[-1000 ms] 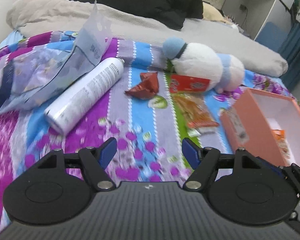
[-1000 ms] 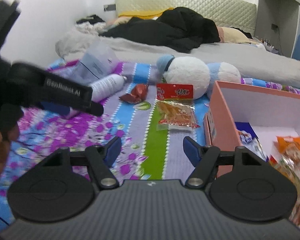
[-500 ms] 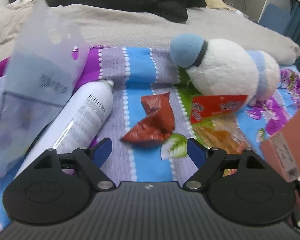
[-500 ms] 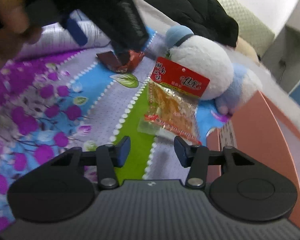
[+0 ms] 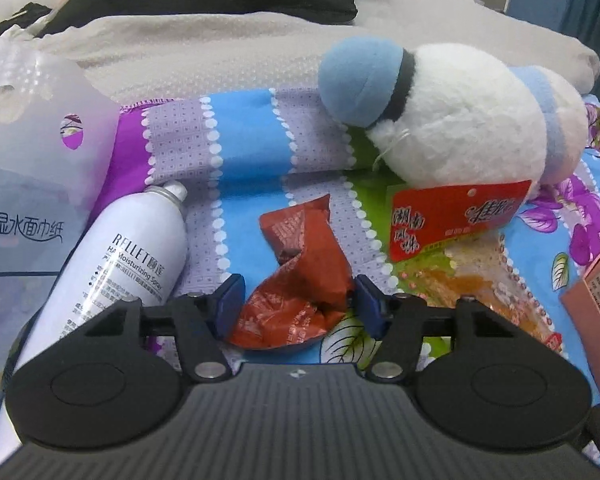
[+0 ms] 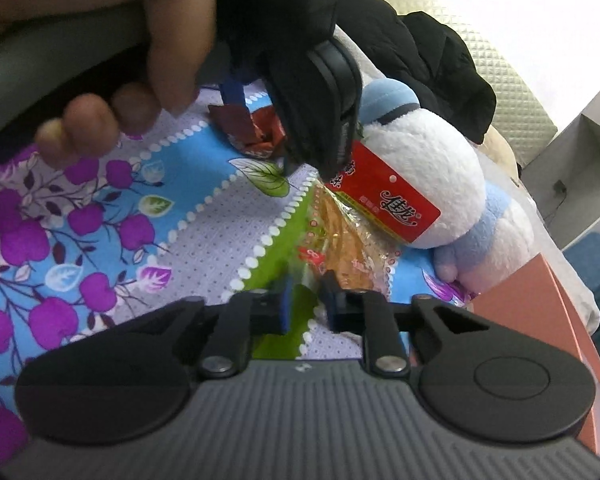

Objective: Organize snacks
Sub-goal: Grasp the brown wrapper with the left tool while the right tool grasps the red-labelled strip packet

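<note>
The left tongs (image 5: 296, 300) are open partway, with one blue tip on each side of the crumpled red wrapper (image 5: 300, 276). The right tip touches the wrapper and the left tip is just beside it, so the tongs are around it but not squeezing it. The wrapper lies on the bed (image 5: 244, 176), on its bright flowery sheet.

The right tongs (image 6: 306, 306) are almost closed, with only a thin gap. The near end of the clear snack bag (image 6: 348, 248) sits in that gap, but I cannot tell if the tips pinch it. The bag has orange food inside and a red label at its far end, and it lies on the bed too.

Just left of the red wrapper lies a white spray bottle (image 5: 120, 264). Farther left is a pack of tissues (image 5: 28, 184). Behind the snacks sits a white and blue plush toy (image 5: 460, 132), and the red label touches it. At the right edge is a pink box (image 5: 596, 296).

In the right view, a hand (image 6: 112, 60) holds the left tongs over the wrapper.
</note>
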`<action>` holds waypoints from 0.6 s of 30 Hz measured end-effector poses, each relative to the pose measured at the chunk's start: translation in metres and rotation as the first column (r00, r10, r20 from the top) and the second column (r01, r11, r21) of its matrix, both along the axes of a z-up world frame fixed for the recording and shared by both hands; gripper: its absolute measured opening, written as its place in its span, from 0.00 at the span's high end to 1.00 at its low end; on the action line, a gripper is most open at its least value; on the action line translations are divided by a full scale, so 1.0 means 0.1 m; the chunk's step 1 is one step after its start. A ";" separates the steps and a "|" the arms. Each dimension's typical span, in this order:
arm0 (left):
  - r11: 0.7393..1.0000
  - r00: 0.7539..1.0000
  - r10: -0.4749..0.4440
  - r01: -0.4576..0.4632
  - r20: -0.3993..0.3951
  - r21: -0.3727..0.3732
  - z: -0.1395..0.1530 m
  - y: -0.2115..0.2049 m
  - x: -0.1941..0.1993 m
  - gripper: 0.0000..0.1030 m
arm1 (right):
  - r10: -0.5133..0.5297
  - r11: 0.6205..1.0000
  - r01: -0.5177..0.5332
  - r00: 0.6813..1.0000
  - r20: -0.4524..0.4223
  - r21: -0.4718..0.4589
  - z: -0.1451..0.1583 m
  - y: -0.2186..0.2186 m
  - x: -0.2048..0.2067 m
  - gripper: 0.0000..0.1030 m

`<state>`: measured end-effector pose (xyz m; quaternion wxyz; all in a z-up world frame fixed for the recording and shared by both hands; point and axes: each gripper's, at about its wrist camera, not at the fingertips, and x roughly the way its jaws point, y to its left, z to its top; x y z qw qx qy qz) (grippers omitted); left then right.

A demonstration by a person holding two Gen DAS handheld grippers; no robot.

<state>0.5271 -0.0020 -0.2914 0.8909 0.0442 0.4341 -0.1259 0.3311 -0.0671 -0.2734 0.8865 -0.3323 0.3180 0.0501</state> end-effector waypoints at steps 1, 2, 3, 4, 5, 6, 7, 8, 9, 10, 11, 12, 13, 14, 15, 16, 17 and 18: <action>1.000 1.000 -0.001 0.001 -0.002 -0.006 0.01 0.01 -0.01 0.39 | 0.001 1.000 -0.001 1.000 0.000 0.001 0.01 0.00 -0.02 0.85; 1.000 1.000 -0.003 0.003 -0.004 -0.012 0.02 0.02 -0.03 0.39 | 0.001 1.000 -0.001 1.000 -0.001 0.002 0.03 -0.01 -0.04 0.86; 1.000 1.000 -0.004 0.004 -0.004 -0.016 0.04 0.02 -0.07 0.39 | 0.000 1.000 0.000 1.000 -0.003 0.004 0.04 -0.02 -0.05 0.87; 1.000 1.000 -0.001 0.001 -0.005 -0.017 0.06 0.03 -0.11 0.41 | 0.000 1.000 0.000 1.000 -0.004 0.008 0.06 -0.03 -0.07 0.87; 1.000 1.000 0.002 -0.002 -0.007 -0.018 0.08 0.04 -0.16 0.41 | -0.001 1.000 0.001 1.000 -0.003 0.009 0.08 -0.03 -0.11 0.87; 1.000 1.000 0.006 -0.006 -0.009 -0.023 0.11 0.05 -0.23 0.41 | 0.000 1.000 0.000 1.000 -0.003 0.011 0.11 -0.04 -0.14 0.87; 1.000 1.000 0.010 -0.010 -0.014 -0.030 0.13 0.07 -0.29 0.41 | 0.000 1.000 0.000 1.000 -0.004 0.014 0.13 -0.05 -0.17 0.88; 0.999 1.000 0.012 -0.013 -0.021 -0.036 0.14 0.08 -0.36 0.41 | 0.001 1.000 0.000 1.000 -0.007 0.018 0.16 -0.05 -0.22 0.88; 0.999 1.000 0.016 -0.017 -0.027 -0.041 0.17 0.09 -0.44 0.41 | 0.002 1.000 -0.002 1.000 -0.010 0.019 0.19 -0.05 -0.27 0.88; 0.999 0.999 0.020 -0.021 -0.029 -0.044 0.20 0.09 -0.52 0.42 | 0.005 1.000 -0.005 1.000 -0.012 0.020 0.20 -0.05 -0.32 0.88; 0.999 0.999 0.023 -0.025 -0.034 -0.047 0.22 0.10 -0.61 0.42 | 0.008 1.000 -0.008 1.000 -0.013 0.021 0.23 -0.05 -0.38 0.88; 0.998 0.999 0.027 -0.029 -0.039 -0.050 0.25 0.11 -0.71 0.42 | 0.011 1.000 -0.010 1.000 -0.014 0.023 0.26 -0.04 -0.46 0.88; 0.998 0.999 0.030 -0.032 -0.042 -0.055 0.28 0.12 -0.81 0.42 | 0.014 1.000 -0.013 1.000 -0.017 0.023 0.28 -0.05 -0.52 0.88; 0.997 0.998 0.033 -0.036 -0.047 -0.061 0.31 0.14 -0.92 0.43 | 0.018 1.000 -0.018 1.000 -0.023 0.025 0.31 -0.05 -0.59 0.88; 0.997 0.998 0.038 -0.042 -0.053 -0.065 0.34 0.15 -1.03 0.43 | 0.024 0.999 -0.023 0.999 -0.030 0.026 0.33 -0.05 -0.66 0.88; 0.997 0.997 0.042 -0.046 -0.057 -0.069 0.36 0.16 -1.14 0.45 | 0.030 0.999 -0.029 0.999 -0.035 0.026 0.35 -0.05 -0.74 0.88; 0.996 0.997 0.043 -0.048 -0.060 -0.072 0.39 0.18 -1.25 0.49 | 0.035 0.999 -0.034 0.999 -0.040 0.025 0.38 -0.04 -0.84 0.88; 0.996 0.996 0.053 -0.058 -0.069 -0.073 0.40 0.20 -1.35 0.48 | 0.041 0.999 -0.040 0.998 -0.044 0.026 0.41 -0.04 -0.93 0.88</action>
